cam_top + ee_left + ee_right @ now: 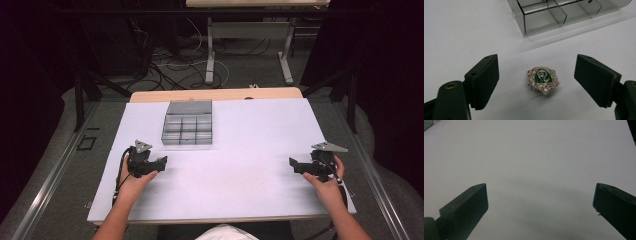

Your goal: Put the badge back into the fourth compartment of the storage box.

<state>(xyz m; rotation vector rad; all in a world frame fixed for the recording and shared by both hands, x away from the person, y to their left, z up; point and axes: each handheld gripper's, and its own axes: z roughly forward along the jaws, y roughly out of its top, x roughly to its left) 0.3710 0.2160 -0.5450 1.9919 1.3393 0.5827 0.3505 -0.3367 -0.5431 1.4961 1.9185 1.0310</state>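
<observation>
Badge dead ahead of my left gripper, a small crest with a green enamel face and a silvery scrolled border, lying flat on the white sheet right between the two jaws. Jaws are spread wide, nothing in them, a clear gap to the badge on either side. I'm reading this as the pick-up, lined up and not yet closed

Here's what worries me. The badge is thin and lies flat, so if I close too high the pads could pass over the top and come away empty. Go too low and I'd likely scrape or snag the sheet. The scrolled edge is uneven, so a squeeze across it could tip the piece or squirt it out sideways

Beyond the jaw tips and a little to the right sits the clear compartment box, near the badge but apart from it. I'd guess that's where the badge is headed. The cells look small and the dividers thin, so a tilted grip or an early release could land it on a divider or in the wrong cell

Out on my other side, the right gripper is also wide open over bare sheet, holding nothing, well apart from the badge, no risk of collision as things stand
</observation>
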